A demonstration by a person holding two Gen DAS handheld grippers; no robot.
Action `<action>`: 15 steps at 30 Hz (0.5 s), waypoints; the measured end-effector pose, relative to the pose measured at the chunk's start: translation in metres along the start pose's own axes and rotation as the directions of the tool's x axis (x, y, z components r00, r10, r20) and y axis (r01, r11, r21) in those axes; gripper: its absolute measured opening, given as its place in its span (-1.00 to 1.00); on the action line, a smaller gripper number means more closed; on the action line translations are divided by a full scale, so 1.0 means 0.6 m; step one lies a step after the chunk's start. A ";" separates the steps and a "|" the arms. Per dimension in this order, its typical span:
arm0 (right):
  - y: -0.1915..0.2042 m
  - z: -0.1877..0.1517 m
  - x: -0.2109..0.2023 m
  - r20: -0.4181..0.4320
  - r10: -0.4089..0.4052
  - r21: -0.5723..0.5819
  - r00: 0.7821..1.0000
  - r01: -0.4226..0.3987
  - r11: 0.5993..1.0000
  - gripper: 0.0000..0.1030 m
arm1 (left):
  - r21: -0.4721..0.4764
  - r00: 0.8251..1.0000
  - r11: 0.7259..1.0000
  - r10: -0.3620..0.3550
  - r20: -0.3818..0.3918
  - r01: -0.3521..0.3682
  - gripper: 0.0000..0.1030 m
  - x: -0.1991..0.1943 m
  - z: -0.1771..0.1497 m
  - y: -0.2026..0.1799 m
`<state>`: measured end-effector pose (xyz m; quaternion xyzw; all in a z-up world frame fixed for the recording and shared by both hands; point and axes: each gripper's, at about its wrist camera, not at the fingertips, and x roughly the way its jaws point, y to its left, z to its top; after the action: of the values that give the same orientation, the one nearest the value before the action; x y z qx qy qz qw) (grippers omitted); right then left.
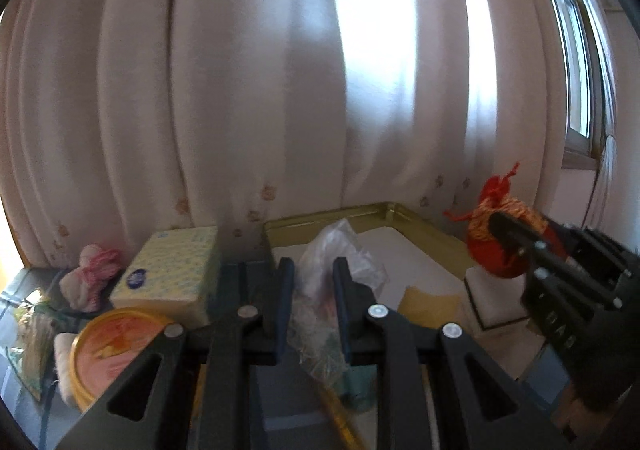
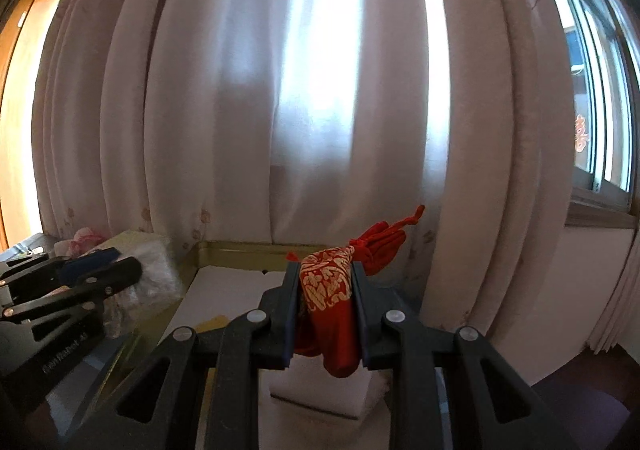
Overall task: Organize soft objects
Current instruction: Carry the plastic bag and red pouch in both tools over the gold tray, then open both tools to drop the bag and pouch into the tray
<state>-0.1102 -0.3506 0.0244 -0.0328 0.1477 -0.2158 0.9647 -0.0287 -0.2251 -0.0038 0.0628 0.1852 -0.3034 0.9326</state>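
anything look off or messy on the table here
Nothing spilled or broken. The left gripper holds a crumpled plastic bag and the right gripper a red pouch, both above the gold-rimmed tray.

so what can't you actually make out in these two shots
- Clear plastic bag contents: left wrist view, crinkled film, blur, left gripper fingers cover them.
- Red pouch lower end: right wrist view, right gripper hides its sides.
- Gold tray floor: both views, partly behind grippers.
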 end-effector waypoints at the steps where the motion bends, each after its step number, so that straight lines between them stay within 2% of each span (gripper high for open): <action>1: -0.003 -0.001 0.005 -0.011 0.008 0.008 1.000 -0.007 1.000 -0.50 | 0.000 1.000 1.000 -0.004 -0.009 0.004 -0.65 0.006 0.002 -0.005; 6: -0.024 0.000 0.021 -0.044 0.019 0.066 0.999 -0.016 0.998 -0.49 | 0.005 0.998 1.000 -0.010 -0.066 0.010 -0.65 0.039 0.002 -0.025; 12: -0.017 0.002 0.035 -0.058 0.049 0.048 0.997 -0.047 0.998 -0.48 | -0.002 0.995 1.000 -0.013 -0.099 0.013 -0.65 0.052 0.004 -0.028; 13: -0.016 0.005 0.039 -0.060 0.060 0.047 0.996 -0.057 0.997 -0.48 | -0.004 0.995 1.000 -0.010 -0.103 0.010 -0.63 0.053 0.003 -0.027; 14: -0.016 0.006 0.042 -0.063 0.079 0.048 0.995 -0.076 0.996 -0.47 | -0.007 0.994 1.000 -0.006 -0.107 0.006 -0.51 0.054 0.003 -0.026; 15: -0.015 0.005 0.044 -0.066 0.096 0.048 0.993 -0.093 0.994 -0.32 | -0.011 0.994 1.000 -0.001 -0.109 -0.001 -0.50 0.053 0.003 -0.025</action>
<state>-0.0900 -0.3700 0.0213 0.0031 0.1773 -0.1739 0.9687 -0.0130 -0.2550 -0.0145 0.0739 0.2373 -0.2985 0.9215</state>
